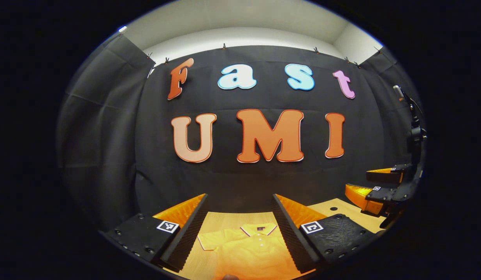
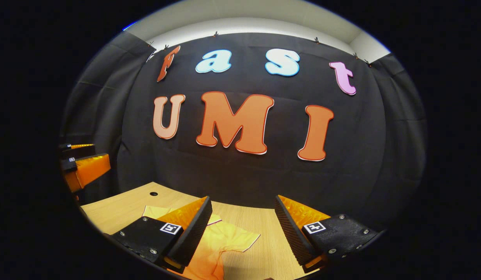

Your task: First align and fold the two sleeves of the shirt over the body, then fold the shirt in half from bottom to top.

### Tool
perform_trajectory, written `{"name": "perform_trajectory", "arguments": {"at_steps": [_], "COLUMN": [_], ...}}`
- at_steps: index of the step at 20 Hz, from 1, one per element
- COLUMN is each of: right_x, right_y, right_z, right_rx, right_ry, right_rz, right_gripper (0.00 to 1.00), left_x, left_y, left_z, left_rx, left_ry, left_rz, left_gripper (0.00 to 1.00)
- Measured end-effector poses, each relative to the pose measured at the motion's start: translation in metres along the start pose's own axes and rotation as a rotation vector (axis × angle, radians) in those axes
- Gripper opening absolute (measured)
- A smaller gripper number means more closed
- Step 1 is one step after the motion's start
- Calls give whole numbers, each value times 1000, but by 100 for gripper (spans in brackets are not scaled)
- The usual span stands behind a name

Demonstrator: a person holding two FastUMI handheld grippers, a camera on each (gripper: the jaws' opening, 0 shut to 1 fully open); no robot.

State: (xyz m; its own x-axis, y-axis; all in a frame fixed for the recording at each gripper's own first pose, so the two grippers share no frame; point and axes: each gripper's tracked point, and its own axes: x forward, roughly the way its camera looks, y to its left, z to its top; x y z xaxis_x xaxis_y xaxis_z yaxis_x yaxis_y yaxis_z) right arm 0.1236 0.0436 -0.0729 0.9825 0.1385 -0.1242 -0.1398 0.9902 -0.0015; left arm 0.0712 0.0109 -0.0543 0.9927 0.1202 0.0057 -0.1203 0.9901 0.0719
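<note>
While the yellow shirt (image 1: 248, 249) lies flat on the wooden desk (image 2: 120, 210), collar toward the far edge, the left gripper (image 1: 240, 229) hovers above it, fingers spread and holding nothing. The right gripper (image 2: 243, 233) hangs over the shirt's sleeve (image 2: 234, 239), jaws wide apart too.

At the bottom of the left gripper view, the left gripper (image 1: 240, 229) is seen as two wedge-shaped fingers (image 1: 186, 233) with ribbed inner faces. Each finger is mounted on a dark block studded with screws and marked with a small square black-and-white tag. The same build is shown by the right gripper (image 2: 242, 231) at the bottom of the right gripper view.
</note>
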Motion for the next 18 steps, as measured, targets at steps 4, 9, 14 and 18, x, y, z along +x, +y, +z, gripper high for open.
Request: {"name": "perform_trajectory", "arguments": {"at_steps": [4,9,14,18], "right_x": [37,84,122,145], "right_y": [-5,-21,-27,-33], "right_z": [-39,-95,-150,-202], "right_rx": [38,34,98,131], "right_ry": [130,308,491,663], "right_rz": [10,-8,13,28], "right_gripper": [98,98,98,98], "left_x": [3,1,6,12], "left_y": [16,29,28,26], "left_z": [5,3,-7,-18], "left_rx": [41,57,79,91], "left_ry": [-10,-3,25,63], "left_rz": [53,113,148,175], "left_gripper": [98,98,98,97]}}
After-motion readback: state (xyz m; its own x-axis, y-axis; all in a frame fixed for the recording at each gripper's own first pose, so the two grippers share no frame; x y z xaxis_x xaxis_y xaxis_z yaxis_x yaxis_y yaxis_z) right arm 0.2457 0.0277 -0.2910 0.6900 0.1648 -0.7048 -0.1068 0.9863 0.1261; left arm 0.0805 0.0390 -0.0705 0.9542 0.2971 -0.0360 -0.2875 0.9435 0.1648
